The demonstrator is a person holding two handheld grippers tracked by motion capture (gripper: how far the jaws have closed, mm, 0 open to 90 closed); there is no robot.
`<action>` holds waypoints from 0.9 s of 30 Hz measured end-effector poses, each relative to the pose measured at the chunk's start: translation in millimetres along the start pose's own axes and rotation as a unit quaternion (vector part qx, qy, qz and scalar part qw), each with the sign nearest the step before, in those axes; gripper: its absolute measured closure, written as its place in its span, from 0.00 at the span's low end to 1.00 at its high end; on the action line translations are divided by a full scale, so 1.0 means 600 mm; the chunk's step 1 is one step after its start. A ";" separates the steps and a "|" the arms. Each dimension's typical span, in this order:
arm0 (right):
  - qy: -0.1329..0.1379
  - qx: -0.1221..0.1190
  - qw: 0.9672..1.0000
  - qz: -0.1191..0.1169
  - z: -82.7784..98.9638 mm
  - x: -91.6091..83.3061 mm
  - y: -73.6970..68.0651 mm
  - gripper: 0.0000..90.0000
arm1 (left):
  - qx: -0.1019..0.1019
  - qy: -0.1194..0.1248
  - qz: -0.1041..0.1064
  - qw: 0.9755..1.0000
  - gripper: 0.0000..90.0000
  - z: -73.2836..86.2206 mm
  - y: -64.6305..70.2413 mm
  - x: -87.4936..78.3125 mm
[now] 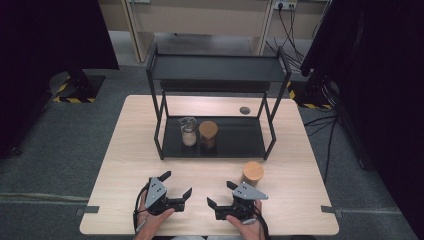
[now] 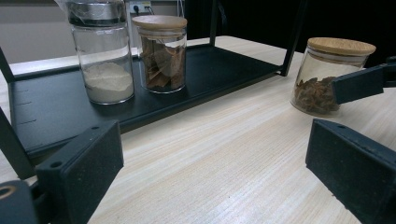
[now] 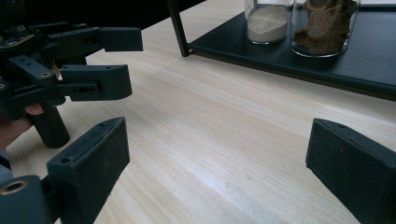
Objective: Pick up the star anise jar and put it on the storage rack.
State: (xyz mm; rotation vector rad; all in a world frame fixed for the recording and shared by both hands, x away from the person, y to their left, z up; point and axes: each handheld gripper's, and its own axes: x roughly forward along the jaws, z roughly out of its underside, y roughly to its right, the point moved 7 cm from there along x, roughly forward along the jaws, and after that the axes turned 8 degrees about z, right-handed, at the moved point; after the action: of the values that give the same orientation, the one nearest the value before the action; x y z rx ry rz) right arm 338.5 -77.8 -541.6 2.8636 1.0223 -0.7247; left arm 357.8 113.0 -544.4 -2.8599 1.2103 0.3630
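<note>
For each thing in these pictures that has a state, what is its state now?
Left gripper: open, holding nothing.
Right gripper: open, holding nothing.
Jar on the table: upright, wooden lid on, outside the rack.
Jar of white powder: upright, on the rack's lower shelf.
Jar of brown pieces: upright, wooden lid on, beside the powder jar.
Rack: top shelf bare.

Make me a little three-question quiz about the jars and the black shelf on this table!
1. True or false: the glass jar with a wooden lid and brown pieces inside, nearest the right tongs, stands on the pale wooden table, not on the black metal shelf rack.
2. How many jars stand on the rack's bottom tray?
3. What fills the metal-lidded glass jar? A white powder, B blue marbles, C water.

Key: 1 true; 2 two; 3 A.
</note>
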 end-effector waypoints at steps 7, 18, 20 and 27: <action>0.002 0.003 1.000 0.002 0.003 -0.008 0.003 0.07 | 0.000 0.000 0.000 1.000 0.04 0.000 0.000 0.000; 0.008 0.010 1.000 0.006 0.004 -0.020 0.011 0.07 | 0.000 0.000 0.000 1.000 0.04 0.000 0.000 0.000; 0.008 0.011 1.000 0.006 0.005 -0.022 0.010 0.07 | 0.000 0.000 0.000 1.000 0.04 0.000 0.000 0.000; 0.008 0.008 1.000 0.010 0.009 -0.027 0.012 0.07 | 0.000 0.000 0.000 1.000 0.04 0.000 0.000 0.000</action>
State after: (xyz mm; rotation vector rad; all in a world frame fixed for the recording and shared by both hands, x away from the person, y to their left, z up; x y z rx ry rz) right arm 329.6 -93.7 -540.5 2.8929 0.9927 -0.7142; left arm 357.8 113.1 -544.4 -2.8600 1.2091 0.3626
